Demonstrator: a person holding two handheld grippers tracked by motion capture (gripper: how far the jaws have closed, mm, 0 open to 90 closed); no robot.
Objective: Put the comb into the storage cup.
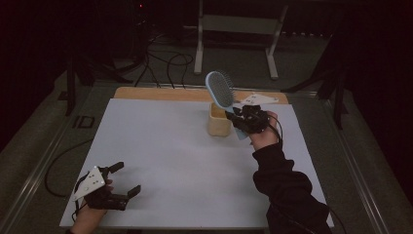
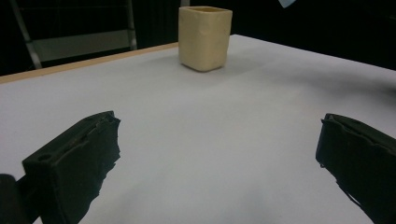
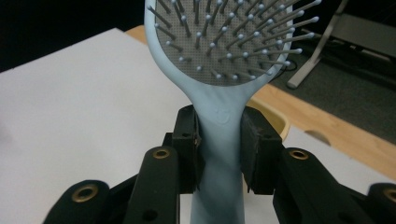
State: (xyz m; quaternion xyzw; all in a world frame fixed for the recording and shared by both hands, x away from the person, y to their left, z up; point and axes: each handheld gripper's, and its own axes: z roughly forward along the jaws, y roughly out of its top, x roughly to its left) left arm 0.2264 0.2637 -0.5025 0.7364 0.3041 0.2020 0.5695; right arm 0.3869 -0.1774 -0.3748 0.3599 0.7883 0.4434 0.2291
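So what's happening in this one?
A person works at a white table with a hand-held gripper in each hand. The right hand-held gripper is shut on the handle of a light-blue hairbrush, holding it raised beside a cream cup at the far side. The left hand-held gripper rests open near the table's front left corner, holding nothing.

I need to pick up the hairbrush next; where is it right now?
The light blue hairbrush is clamped by its handle in the right gripper, held in the air over the cream cup at the table's far right in the high view.
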